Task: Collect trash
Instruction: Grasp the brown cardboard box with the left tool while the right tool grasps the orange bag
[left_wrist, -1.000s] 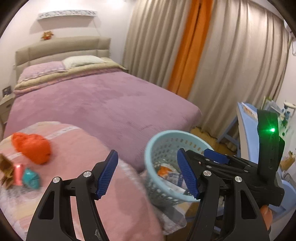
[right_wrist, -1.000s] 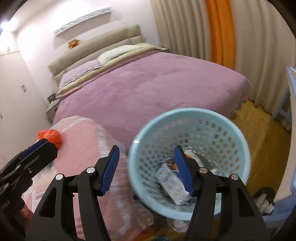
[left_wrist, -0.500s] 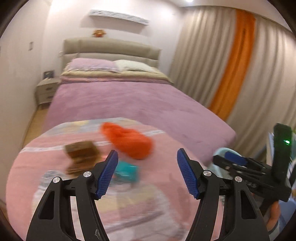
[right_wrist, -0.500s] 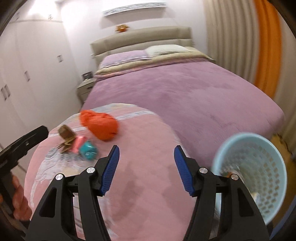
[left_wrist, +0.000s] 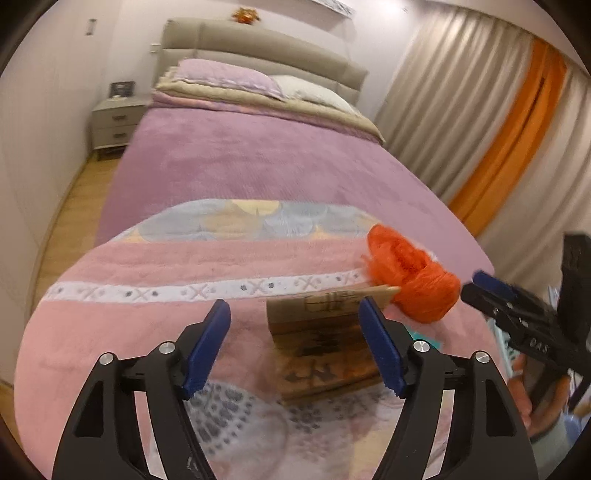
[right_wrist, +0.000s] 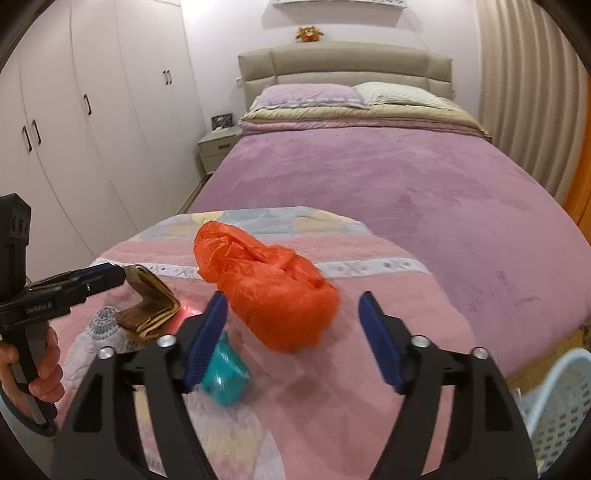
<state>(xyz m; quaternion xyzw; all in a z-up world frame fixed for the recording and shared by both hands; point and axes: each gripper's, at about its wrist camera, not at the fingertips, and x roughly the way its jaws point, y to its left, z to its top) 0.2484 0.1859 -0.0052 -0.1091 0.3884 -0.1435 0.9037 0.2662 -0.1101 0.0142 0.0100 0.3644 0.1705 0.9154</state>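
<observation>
**Both claws spread over the trash pile**

Nearest, the left gripper (left_wrist: 295, 350) hung over the pink blanket (left_wrist: 147, 332), its blue pads spread; its jaws had just been opening. The brown paper (left_wrist: 325, 343), folded and printed, lay on the blanket under the gap, close to the right pad, but neither pad pressed on it. Whether that pad touched its edge could not be told.

Similarly, the right gripper (right_wrist: 291, 339) had just been opening its jaws, and they stood released and wide. The orange bag (right_wrist: 273, 291), crumpled, sat in the gap ahead of the pads, touched by neither. Just beside the left pad lay a teal wrapper (right_wrist: 225, 373), partly hidden by that finger, and a pink scrap (right_wrist: 186, 308) showed between the wrapper and the paper.

From the right wrist, the left gripper reached in at the left edge, a hand (right_wrist: 40, 362) round its handle, its tip just over the paper. From the left wrist, the right gripper showed at the right edge, beside the bag.

A pale blue basket (right_wrist: 557, 406) stood low at the right, off the blanket's edge and well apart from the pile.

Further back stretched the purple bed (right_wrist: 388, 192), then pillows (right_wrist: 310, 94) and a beige headboard (right_wrist: 343, 66). A nightstand (left_wrist: 116, 123) stood left of the bed, wardrobe doors (right_wrist: 92, 110) along the left wall, curtains (left_wrist: 480, 122) on the right.
</observation>
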